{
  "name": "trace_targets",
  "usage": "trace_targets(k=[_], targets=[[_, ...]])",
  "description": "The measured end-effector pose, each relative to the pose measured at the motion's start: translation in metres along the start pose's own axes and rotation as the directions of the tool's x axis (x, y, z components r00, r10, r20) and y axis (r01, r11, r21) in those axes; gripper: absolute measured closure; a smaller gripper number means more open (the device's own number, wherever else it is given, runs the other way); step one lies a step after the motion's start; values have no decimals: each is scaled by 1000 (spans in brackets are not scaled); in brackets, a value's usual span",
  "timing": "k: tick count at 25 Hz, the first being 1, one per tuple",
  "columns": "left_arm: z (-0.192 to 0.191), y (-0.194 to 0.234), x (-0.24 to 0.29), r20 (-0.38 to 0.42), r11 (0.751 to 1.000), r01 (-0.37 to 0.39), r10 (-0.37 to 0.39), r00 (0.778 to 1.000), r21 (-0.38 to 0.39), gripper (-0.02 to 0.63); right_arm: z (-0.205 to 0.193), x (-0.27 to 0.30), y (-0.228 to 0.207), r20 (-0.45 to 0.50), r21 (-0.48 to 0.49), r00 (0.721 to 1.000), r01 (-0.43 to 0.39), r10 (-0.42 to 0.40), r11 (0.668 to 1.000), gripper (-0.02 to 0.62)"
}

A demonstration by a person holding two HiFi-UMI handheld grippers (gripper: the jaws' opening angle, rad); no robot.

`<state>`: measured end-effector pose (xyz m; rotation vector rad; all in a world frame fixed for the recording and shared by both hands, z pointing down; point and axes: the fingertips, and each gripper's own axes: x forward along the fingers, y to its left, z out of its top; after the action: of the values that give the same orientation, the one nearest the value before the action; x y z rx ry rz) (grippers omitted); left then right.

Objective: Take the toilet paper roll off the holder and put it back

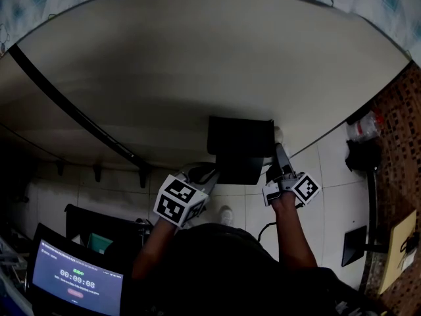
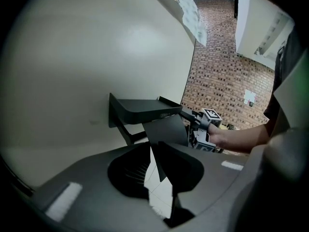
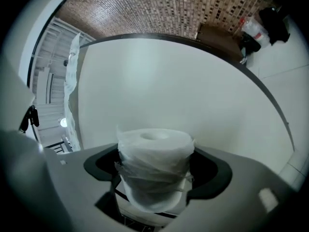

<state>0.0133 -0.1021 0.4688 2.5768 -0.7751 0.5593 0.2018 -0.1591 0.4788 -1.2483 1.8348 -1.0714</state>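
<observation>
The right hand-held gripper [image 3: 155, 190] clamps the plastic-wrapped toilet paper roll [image 3: 154, 161] at frame centre. The roll's long axis is upright, core hole toward the top edge, lower end hidden. Across at centre frame, the left hand-held gripper [image 2: 157, 170] pinches the flap [image 2: 166, 129] hanging from the black holder [image 2: 142, 108], the contact dim.

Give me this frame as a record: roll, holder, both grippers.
roll: toilet paper roll, wrapped in plastic film, clear of the holder, bare wall behind it
right gripper: shut on the toilet paper roll
holder: black, wall-mounted, flap hanging below its shelf
left gripper: flap's lower corner between its jaws; can't tell whether it is clamped
</observation>
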Motion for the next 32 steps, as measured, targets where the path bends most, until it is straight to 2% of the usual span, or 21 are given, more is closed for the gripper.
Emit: trace_targets(k=[6, 9, 13, 17, 22, 26, 29, 32], targets=[[1, 1, 0, 4, 1000, -5, 5, 1000, 18, 534, -18, -2, -2, -124, 89, 991, -30, 41, 996, 182], [2, -2, 0, 8, 1000, 7, -7, 1000, 8, 534, -33, -1, 1, -195, 113, 978, -58, 79, 992, 184], [2, -3, 0, 6, 1000, 12, -12, 1000, 8, 532, -59, 5, 1, -318, 166, 937, -96, 145, 982, 187], [2, -5, 2, 3, 1000, 21, -21, 1000, -1, 531, -84, 15, 8, -448, 208, 868, -130, 213, 969, 189], [5, -5, 3, 9, 1000, 27, -27, 1000, -2, 529, -99, 19, 10, -529, 253, 809, -137, 256, 958, 190], [6, -8, 6, 10, 999, 36, -36, 999, -4, 529, -104, 22, 11, -543, 287, 790, -144, 284, 947, 189], [4, -7, 6, 3, 999, 37, -37, 999, 5, 526, -107, 24, 13, -554, 265, 782, -162, 287, 951, 189], [3, -7, 6, -2, 999, 41, -41, 999, -1, 526, -111, 27, 16, -580, 252, 761, -172, 290, 953, 189]])
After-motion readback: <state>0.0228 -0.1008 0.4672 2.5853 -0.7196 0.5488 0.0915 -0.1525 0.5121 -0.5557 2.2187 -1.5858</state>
